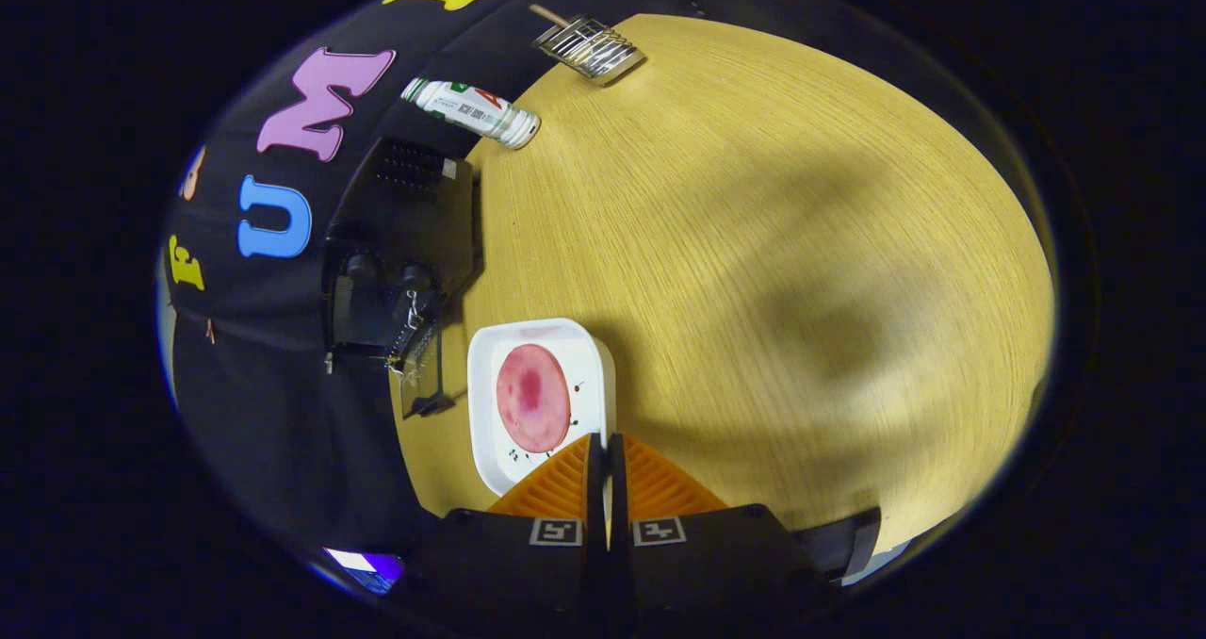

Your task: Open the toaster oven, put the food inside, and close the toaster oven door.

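2 fingers of the gripper (pixel 606 450) pinch the rim of the plate (pixel 584 347) with the food (pixel 533 398); keep it level toward the oven (pixel 400 253).

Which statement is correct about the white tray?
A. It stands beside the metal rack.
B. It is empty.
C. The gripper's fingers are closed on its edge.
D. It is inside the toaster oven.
C: the gripper has its fingers pressed together on the rim of the white tray, which carries the pink food slice.
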Available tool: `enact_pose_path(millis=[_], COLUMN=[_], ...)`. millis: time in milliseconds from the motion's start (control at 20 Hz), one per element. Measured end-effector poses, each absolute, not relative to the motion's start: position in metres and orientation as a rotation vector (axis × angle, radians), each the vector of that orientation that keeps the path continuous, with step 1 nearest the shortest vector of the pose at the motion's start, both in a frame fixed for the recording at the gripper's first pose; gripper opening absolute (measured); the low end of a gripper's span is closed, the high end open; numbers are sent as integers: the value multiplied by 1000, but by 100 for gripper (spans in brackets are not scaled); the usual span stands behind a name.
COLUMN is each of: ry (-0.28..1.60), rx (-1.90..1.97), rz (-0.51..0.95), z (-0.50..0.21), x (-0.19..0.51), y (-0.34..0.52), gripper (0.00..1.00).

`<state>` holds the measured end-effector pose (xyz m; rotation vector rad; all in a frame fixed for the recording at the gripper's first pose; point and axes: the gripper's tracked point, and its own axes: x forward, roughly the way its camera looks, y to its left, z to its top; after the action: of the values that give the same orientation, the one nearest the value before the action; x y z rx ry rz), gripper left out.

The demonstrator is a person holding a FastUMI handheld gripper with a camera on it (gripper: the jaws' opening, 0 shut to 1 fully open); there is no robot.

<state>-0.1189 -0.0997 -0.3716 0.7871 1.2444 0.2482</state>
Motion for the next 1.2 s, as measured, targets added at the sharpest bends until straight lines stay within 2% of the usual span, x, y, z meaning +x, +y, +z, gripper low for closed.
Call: enact_pose_path(millis=[700, 1200], ry=[1165, 1122], rx=[931, 1007], rz=[169, 42], z=[-286, -292], x=[-154, -134], y=[40, 144], gripper=[5, 5])
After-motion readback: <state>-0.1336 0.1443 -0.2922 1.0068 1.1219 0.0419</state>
